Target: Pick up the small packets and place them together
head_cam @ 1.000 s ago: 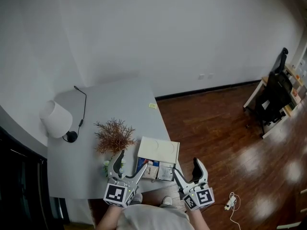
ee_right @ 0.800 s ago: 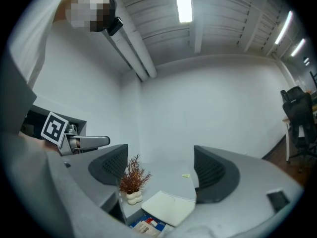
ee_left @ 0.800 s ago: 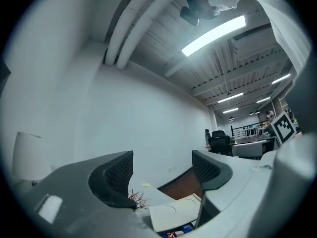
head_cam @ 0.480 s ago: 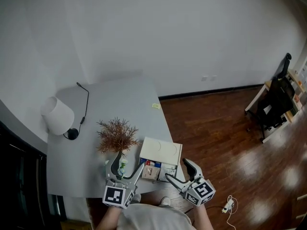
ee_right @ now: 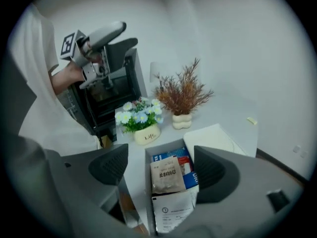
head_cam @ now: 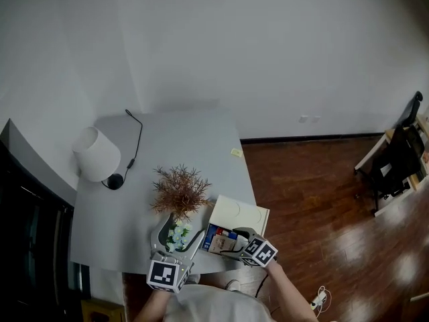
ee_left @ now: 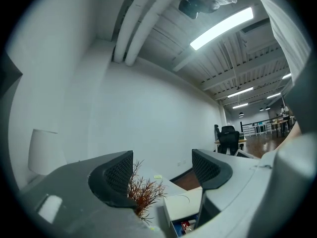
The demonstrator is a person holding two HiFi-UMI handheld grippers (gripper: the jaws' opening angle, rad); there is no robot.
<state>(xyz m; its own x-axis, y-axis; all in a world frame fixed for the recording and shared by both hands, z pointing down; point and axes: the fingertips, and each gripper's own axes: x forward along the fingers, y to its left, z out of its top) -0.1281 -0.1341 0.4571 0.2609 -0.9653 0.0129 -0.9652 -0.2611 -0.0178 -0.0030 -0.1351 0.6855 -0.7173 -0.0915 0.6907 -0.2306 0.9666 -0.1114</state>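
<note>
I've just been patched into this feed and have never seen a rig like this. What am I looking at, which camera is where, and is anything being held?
No robot arm: a person holds a two-jaw gripper in each hand. The wide picture comes from a camera on the person's head, looking down at a grey table. The other two come from cameras on the grippers, looking along their jaws. The left gripper is open and empty, pointing toward a dried plant. The right gripper is open, facing down into an open box of small packets, a brown packet on top. A flower pot stands beside the box. Nothing is held.
</note>
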